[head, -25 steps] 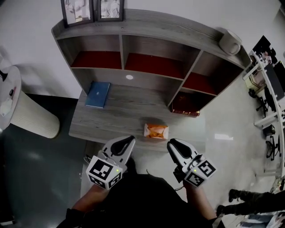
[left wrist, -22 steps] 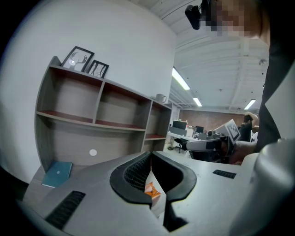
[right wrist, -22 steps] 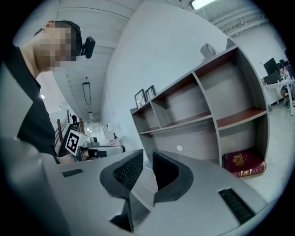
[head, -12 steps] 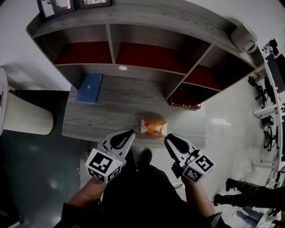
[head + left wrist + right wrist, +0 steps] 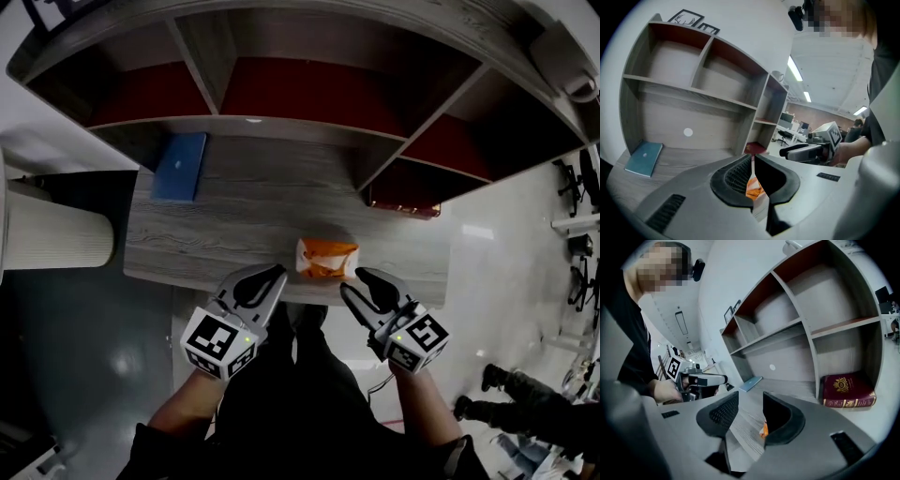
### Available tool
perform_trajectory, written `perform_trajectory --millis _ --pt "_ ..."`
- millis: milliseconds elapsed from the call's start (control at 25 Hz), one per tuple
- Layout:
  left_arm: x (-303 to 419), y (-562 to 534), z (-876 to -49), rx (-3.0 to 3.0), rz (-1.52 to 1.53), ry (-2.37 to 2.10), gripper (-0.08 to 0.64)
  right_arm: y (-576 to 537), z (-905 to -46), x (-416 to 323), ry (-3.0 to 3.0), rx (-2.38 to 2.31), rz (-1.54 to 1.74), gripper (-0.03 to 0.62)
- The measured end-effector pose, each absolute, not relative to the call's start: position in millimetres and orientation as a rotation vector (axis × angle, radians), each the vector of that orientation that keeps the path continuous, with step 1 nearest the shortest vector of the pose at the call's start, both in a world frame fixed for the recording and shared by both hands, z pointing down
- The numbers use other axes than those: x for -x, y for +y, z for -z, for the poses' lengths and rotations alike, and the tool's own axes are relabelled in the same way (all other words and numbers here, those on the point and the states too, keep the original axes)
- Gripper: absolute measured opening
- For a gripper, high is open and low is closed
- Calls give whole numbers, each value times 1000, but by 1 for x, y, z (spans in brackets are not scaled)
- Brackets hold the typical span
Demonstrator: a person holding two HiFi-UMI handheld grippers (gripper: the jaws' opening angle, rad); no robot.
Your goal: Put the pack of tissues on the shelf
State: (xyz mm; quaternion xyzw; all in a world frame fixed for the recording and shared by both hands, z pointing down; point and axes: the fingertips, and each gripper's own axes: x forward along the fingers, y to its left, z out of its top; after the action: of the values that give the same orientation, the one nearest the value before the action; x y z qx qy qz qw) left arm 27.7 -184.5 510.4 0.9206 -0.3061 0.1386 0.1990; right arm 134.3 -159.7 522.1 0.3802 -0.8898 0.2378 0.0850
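Observation:
The pack of tissues (image 5: 326, 259), orange and white, lies near the front edge of the grey wooden desk (image 5: 225, 225), under the shelf unit (image 5: 309, 131). Through the left gripper's slit the tissue pack (image 5: 752, 187) shows just ahead. My left gripper (image 5: 275, 275) hovers at the desk edge just left of the pack, its jaws shut on nothing. My right gripper (image 5: 360, 284) hangs at the edge just right of it. Its jaws have just been opening and stand apart, empty. In the right gripper view the gripper (image 5: 750, 397) points past the pack (image 5: 763, 430) toward the shelves.
A blue book (image 5: 180, 166) lies at the desk's back left. A dark red book (image 5: 403, 199) lies in the low right compartment. A white ribbed cylinder (image 5: 47, 230) stands left of the desk. Office chairs and a person's legs (image 5: 525, 403) are at far right.
Both grippers have come forward and down to the desk's front edge, either side of the pack. The right gripper's jaws, shut before, now stand apart. The shelf looms closer.

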Motion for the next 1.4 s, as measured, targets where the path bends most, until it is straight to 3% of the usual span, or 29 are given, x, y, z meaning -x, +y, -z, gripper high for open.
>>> perform_trajectory --millis 480,920,1200,1400 --pt "-36 -196 -563 -2468 -389 -845 21 -158 -633 -147 -2471 -1064 -703 213" --pt "-47 -201 -582 -2469 -430 -844 23 -163 -698 -142 -2353 -1008 -656 219" --pt "-45 -201 -582 -2466 -431 -845 23 -162 -718 -140 -2275 -987 -662 212" --pt "-43 -200 -577 -2467 -426 -842 23 -162 -717 -140 -2254 -984 -655 111"
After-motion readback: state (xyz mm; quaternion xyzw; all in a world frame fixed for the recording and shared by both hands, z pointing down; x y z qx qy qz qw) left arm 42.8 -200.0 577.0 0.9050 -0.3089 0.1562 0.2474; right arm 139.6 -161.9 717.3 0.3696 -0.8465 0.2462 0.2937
